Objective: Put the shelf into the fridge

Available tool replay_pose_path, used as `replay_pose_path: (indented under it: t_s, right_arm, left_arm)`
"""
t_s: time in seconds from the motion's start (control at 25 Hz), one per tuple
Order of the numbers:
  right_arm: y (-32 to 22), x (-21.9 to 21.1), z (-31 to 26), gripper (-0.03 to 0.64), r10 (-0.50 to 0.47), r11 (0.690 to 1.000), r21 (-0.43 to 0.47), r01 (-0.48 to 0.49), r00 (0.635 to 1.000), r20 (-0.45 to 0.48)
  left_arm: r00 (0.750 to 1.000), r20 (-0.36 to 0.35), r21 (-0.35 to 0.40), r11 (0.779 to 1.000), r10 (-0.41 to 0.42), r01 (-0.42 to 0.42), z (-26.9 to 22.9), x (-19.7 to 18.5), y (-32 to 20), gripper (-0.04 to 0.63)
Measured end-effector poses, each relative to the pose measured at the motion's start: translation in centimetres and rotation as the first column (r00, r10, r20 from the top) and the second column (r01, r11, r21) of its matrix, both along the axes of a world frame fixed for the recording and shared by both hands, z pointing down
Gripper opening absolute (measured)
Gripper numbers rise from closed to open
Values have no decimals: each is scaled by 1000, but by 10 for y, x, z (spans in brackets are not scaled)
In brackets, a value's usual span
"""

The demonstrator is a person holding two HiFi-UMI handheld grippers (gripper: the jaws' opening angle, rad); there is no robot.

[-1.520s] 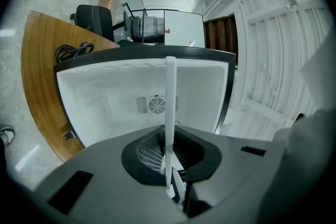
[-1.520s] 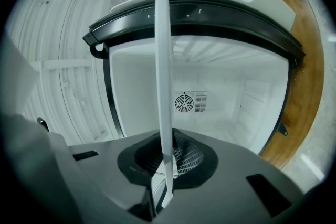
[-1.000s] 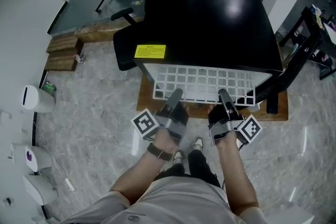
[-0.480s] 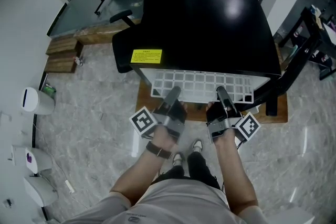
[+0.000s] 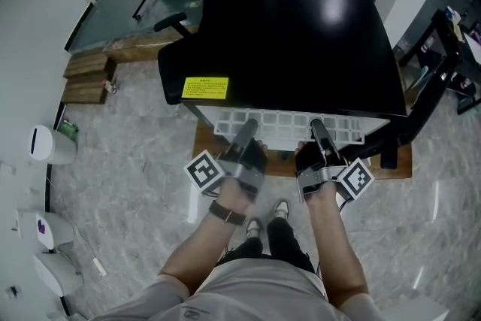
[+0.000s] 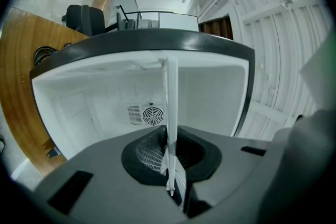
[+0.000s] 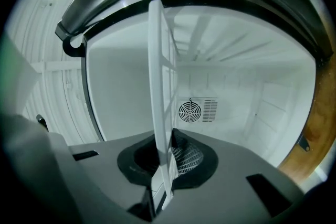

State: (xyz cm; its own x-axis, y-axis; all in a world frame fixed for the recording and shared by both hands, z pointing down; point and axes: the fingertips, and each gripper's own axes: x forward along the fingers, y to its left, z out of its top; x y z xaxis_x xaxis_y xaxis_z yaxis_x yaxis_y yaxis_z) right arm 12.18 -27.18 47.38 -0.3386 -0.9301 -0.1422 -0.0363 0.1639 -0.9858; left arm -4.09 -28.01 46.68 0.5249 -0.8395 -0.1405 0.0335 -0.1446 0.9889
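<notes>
Nearest you, both hands are out in front at about the same level. The left tongs point(image 6: 170, 186) are clamped narrow on the front edge of the shelf point(image 5: 282, 124), which shows edge-on as a thin white line running away between the jaws. The right tongs point(image 7: 160, 186) are pinched on the same front edge further along to your right, and the white grid shows more clearly there. So each pair of tongs holds the shelf, one at each side of the front rim.

Beyond the tongs, most of the shelf is already under the black top of the fridge point(image 5: 301, 34). Only a narrow front strip of the grid shows outside the opening. The fridge stands on a low wooden platform point(image 5: 361, 162) on the floor.

Further in, the white cavity looks bare, with a round fan grille point(image 7: 190, 111) on the back wall.

You are in the sliding-in step, and it looks close to done. The next move probably calls for an even push from both hands, with the shelf kept level so neither side binds. I cannot make out the side rails, so let go only once it sits flat.
</notes>
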Motion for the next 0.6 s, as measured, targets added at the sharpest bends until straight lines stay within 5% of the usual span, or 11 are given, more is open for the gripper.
replay_pose_path:
  t_s: [0.6]
  right_arm:
    - [-23,3,-1,44,6,999,34,-6,1000,-4]
  left_arm:
    - [1000,-13,33,999,-24,24,-2,2,-24,26]
